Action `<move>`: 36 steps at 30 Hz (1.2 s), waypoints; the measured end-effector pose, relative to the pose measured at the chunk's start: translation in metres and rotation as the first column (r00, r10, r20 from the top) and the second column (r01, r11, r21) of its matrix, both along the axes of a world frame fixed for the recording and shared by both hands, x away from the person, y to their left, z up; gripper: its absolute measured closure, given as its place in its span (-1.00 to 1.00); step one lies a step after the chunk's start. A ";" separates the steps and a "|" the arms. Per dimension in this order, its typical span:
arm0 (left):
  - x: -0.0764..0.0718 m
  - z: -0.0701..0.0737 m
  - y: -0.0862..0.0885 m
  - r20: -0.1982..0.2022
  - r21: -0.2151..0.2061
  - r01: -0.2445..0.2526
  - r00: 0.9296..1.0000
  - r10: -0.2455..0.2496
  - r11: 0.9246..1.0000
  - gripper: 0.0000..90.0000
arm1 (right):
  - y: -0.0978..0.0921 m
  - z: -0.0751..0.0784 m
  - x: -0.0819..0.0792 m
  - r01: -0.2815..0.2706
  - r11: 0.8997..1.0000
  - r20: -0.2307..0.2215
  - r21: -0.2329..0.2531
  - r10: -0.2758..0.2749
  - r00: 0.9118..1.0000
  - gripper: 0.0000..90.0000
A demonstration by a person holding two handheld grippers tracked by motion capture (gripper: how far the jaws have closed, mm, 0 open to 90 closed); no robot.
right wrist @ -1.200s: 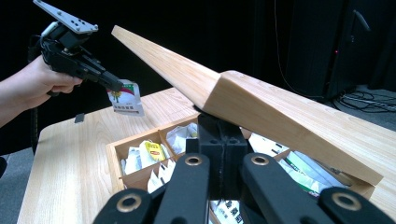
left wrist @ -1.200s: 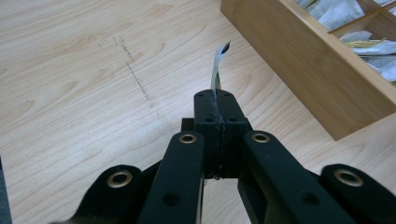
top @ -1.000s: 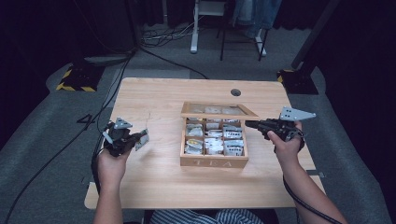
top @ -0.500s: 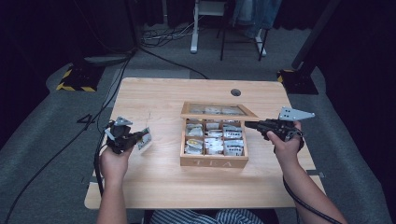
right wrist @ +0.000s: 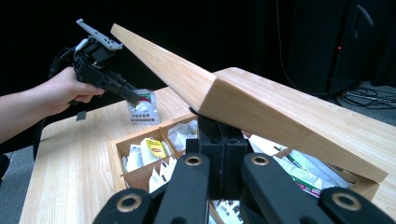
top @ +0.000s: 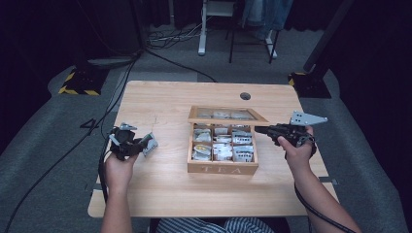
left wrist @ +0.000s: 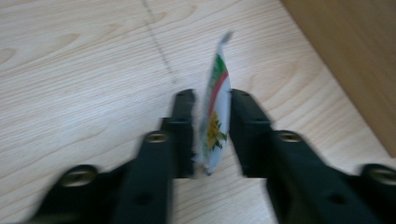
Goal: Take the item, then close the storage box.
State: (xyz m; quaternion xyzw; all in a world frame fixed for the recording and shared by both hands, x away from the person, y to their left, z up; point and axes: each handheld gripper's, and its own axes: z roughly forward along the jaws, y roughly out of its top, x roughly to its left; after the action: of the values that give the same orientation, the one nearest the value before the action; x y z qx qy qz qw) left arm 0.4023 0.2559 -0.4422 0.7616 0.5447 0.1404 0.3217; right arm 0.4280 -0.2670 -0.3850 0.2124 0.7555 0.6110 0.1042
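Observation:
A wooden tea box [top: 222, 168] stands mid-table, its compartments full of tea bags and its lid [top: 226, 121] tilted back. My left gripper [top: 145, 144] hangs just above the table left of the box, shut on a white tea bag packet [top: 151, 144]. In the left gripper view the packet [left wrist: 215, 112] stands edge-on between the black jaws [left wrist: 212, 100]. My right gripper [top: 257, 129] is at the box's right side, shut, with nothing in it. In the right gripper view its tips [right wrist: 220, 128] sit right under the raised lid [right wrist: 261, 107], and the left gripper [right wrist: 135, 99] with the packet [right wrist: 144, 109] shows beyond the box [right wrist: 135, 142].
Bare light wood of the table [top: 194, 194] lies in front of and left of the box. A round cable hole [top: 245, 96] is near the far edge. Cables and a black-and-yellow floor plate [top: 77, 82] lie beyond the table's left corner.
My left gripper has shifted slightly to the right with the packet still in it. The right gripper has stayed at the lid.

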 end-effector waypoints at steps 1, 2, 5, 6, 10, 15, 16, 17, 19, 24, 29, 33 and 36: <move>0.000 0.000 0.001 0.005 0.004 -0.007 1.000 0.007 1.000 0.29 | 0.000 0.000 0.000 -0.001 1.000 -0.001 0.002 0.001 1.000 1.00; -0.001 0.001 0.001 0.010 0.007 -0.021 1.000 0.021 1.000 0.21 | 0.000 0.000 0.000 -0.001 1.000 -0.001 0.002 0.001 1.000 1.00; -0.003 0.004 0.004 0.019 0.045 -0.063 0.998 0.062 0.997 -0.02 | 0.000 0.000 0.000 0.000 1.000 -0.001 0.001 0.000 1.000 1.00; -0.003 0.004 0.005 0.014 0.050 -0.076 0.997 0.075 0.996 -0.06 | 0.000 0.000 0.000 -0.004 1.000 -0.002 0.002 0.004 1.000 1.00; -0.006 0.005 0.011 0.007 0.083 -0.105 0.994 0.105 0.991 -0.10 | 0.000 0.000 0.000 -0.005 1.000 -0.003 0.001 0.005 1.000 1.00; -0.016 0.013 0.009 0.037 0.035 -0.072 0.997 0.071 0.997 -0.12 | 0.000 0.000 0.001 -0.008 1.000 -0.003 0.001 0.008 1.000 1.00; -0.019 0.015 0.007 0.043 0.029 -0.059 0.997 0.058 0.998 -0.12 | 0.000 0.000 0.001 -0.008 1.000 -0.003 0.001 0.008 1.000 1.00; -0.023 0.018 0.003 0.056 0.014 -0.034 0.998 0.033 0.999 -0.12 | 0.000 0.000 0.001 -0.009 1.000 -0.004 0.001 0.009 1.000 1.00; -0.030 0.023 -0.002 0.074 0.000 0.001 0.997 -0.001 1.000 -0.12 | 0.000 0.000 0.001 -0.009 1.000 -0.003 -0.001 0.009 1.000 1.00; -0.049 0.035 -0.018 0.122 -0.003 0.072 0.990 -0.071 0.997 -0.11 | -0.001 0.000 0.001 -0.011 1.000 -0.005 0.000 0.011 1.000 1.00; -0.064 0.038 -0.033 0.133 0.006 0.138 0.982 -0.137 0.990 -0.11 | -0.001 -0.001 0.000 -0.012 1.000 -0.008 -0.003 0.012 1.000 1.00; -0.075 0.034 -0.044 0.138 0.003 0.208 0.969 -0.206 0.978 -0.11 | -0.001 -0.002 -0.002 -0.017 1.000 -0.018 -0.010 0.017 1.000 1.00; -0.079 0.026 -0.053 0.130 0.011 0.265 0.956 -0.264 0.964 -0.11 | -0.001 -0.002 -0.004 -0.017 1.000 -0.016 -0.019 0.017 1.000 1.00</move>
State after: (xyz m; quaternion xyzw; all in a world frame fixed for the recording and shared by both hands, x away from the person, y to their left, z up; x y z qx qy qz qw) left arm 0.3229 0.2033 -0.4161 0.8156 0.4163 0.1437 0.3752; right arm 0.4242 -0.2683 -0.3867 0.2098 0.7639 0.6028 0.0952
